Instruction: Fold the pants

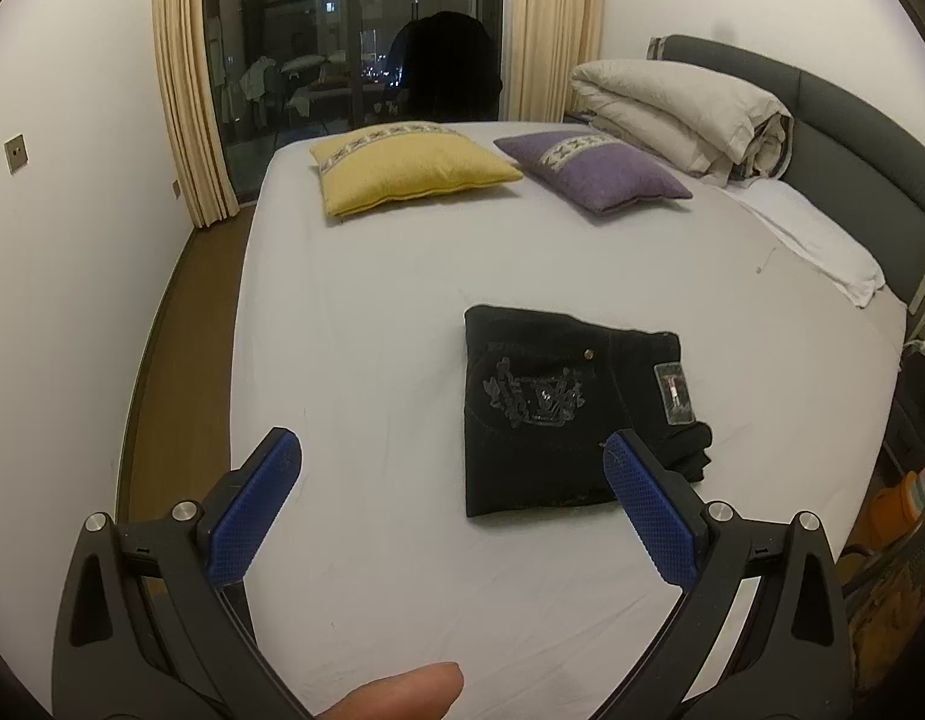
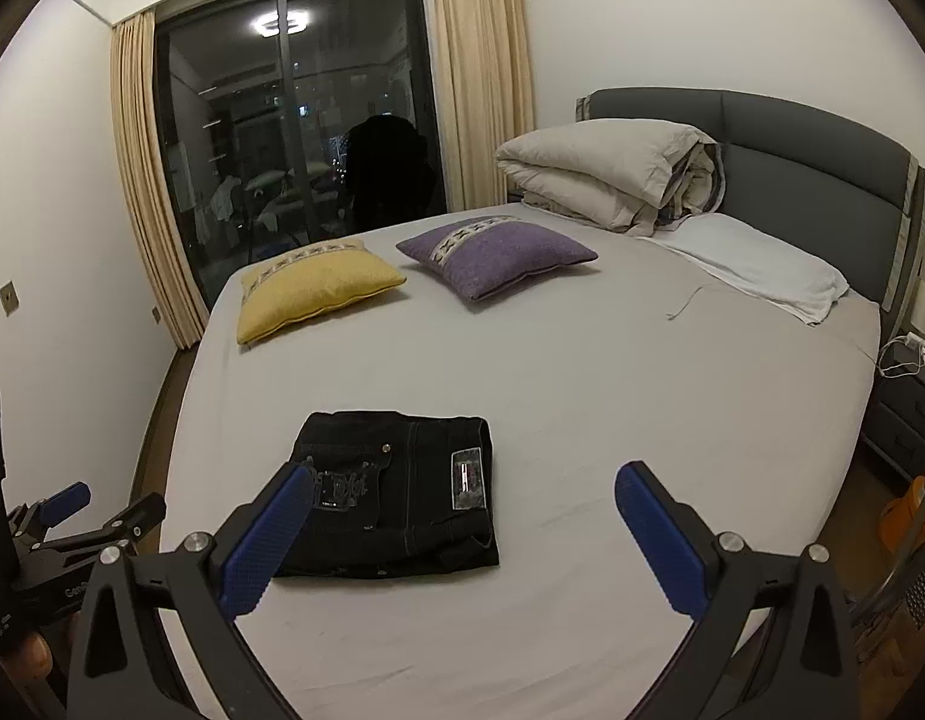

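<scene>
While both jaws gape, gripping nothing, folded black denim pants (image 1: 558, 414) lie ahead on the white-sheeted bed (image 1: 372, 330) | yellow square cushion (image 1: 408, 168); purple square cushion (image 1: 594, 171) beyond, well apart; path unobstructed

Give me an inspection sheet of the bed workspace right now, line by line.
Surface: bed with pale sheet, mostly smooth.
Job's things: black pants folded into a compact rectangle, lying flat, label patch up.
Clutter: yellow cushion, purple cushion, rolled duvet, white pillow.
Grippers: left gripper and right gripper both open, holding nothing, above the sheet.
Cables: white cable at the nightstand.
Surroundings: dark window, beige curtains, grey headboard.
</scene>
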